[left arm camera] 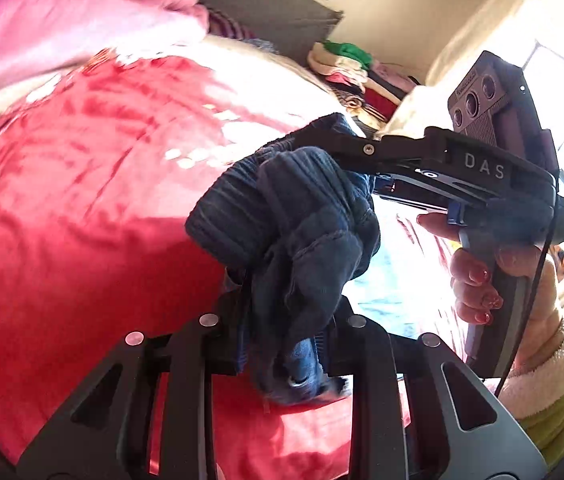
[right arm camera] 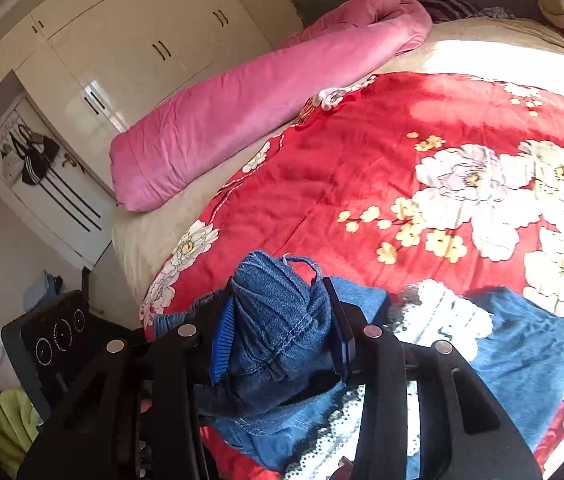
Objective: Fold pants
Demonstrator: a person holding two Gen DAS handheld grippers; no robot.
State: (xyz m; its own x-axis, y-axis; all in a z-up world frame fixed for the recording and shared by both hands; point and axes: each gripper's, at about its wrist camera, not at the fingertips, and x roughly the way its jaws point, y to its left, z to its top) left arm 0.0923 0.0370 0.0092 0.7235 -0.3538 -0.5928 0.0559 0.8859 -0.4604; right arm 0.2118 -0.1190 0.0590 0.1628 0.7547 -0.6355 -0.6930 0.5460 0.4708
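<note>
Your pants (right arm camera: 277, 328), blue denim with white lace trim, are bunched between both tongs and lifted above the bed, with the rest of the fabric spread toward 4 o'clock in the right wrist view. Your left tongs (left arm camera: 282, 344) are clamped tight on a dark, shaded wad of the denim at the centre of that view. Your right tongs (right arm camera: 277, 344) are closed on a thick roll of the waist fabric, and they also reach in from 2 o'clock in the left wrist view, gripping the same bundle. Under it all lies the red floral blanket (right arm camera: 362, 168), with a pink rolled quilt (right arm camera: 241, 112) at 11 o'clock.
</note>
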